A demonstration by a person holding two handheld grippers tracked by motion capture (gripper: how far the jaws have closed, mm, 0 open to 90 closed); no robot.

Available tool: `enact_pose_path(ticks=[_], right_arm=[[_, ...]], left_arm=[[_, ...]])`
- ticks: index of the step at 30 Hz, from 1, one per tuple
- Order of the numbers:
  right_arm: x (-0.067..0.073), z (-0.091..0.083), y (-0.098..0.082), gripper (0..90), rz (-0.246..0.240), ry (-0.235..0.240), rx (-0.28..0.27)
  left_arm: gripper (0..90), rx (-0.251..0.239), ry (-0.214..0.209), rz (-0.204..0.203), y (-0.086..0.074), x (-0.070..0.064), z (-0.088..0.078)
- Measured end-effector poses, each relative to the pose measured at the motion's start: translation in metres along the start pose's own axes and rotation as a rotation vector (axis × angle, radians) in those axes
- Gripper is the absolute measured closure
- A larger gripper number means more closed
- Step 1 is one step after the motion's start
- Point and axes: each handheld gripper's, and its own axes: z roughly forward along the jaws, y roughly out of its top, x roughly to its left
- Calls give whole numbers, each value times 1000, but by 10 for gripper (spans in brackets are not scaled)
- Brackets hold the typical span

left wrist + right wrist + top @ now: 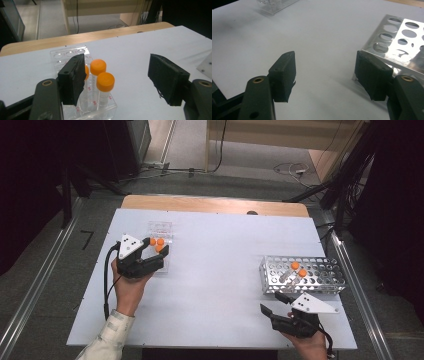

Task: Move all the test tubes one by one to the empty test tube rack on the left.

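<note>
A clear plastic rack [160, 227] [67, 53] stands at the table's left and holds three orange-capped tubes [157, 242] [98, 67]. My left gripper [156, 248] [120, 75] is open around their near end. Its left jaw stands beside the tubes, its right jaw well clear of them, and no pad presses on a tube. At the right sits a perforated metal rack [320, 282] [397, 37] with two orange-capped tubes [298, 268] in it. My right gripper [271, 303] [329, 75] is open just in front of that rack's near left corner, with nothing between its jaws.
A white sheet [215, 270] covers the table, and a strip of bare wood [215, 205] runs along its far edge. The clear rack [274, 6] appears far off in the right gripper view. Cables lie on the floor beyond the table.
</note>
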Motion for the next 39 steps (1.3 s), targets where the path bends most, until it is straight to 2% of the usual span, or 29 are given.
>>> enact_pose_path(ticks=[13, 17, 20, 23, 25, 28, 31, 39], right_arm=[[-24, -20, -8, 322, 68, -126, -49], [-33, -20, -10, 322, 92, -182, -61], [-41, -21, -11, 318, 113, -221, -78], [-50, -20, -12, 308, 123, -258, -97], [-56, -18, -11, 315, 143, -264, -104], [-62, -14, -10, 380, 137, -290, -117], [-69, -8, -9, 447, 153, -284, -127], [-76, 4, -8, 570, 140, -304, -124]], left_arm=[[188, 23, -36, 15, -11, -16, -13], [165, 25, -46, 28, -14, -22, -16], [160, 9, -53, 33, -18, -28, -18], [160, 15, -78, 31, -22, -32, -17], [162, 17, -89, 31, -25, -35, -17], [164, 26, -100, 36, -28, -38, -15], [167, 30, -110, 44, -29, -42, -14], [170, 32, -120, 52, -31, -46, -12]])
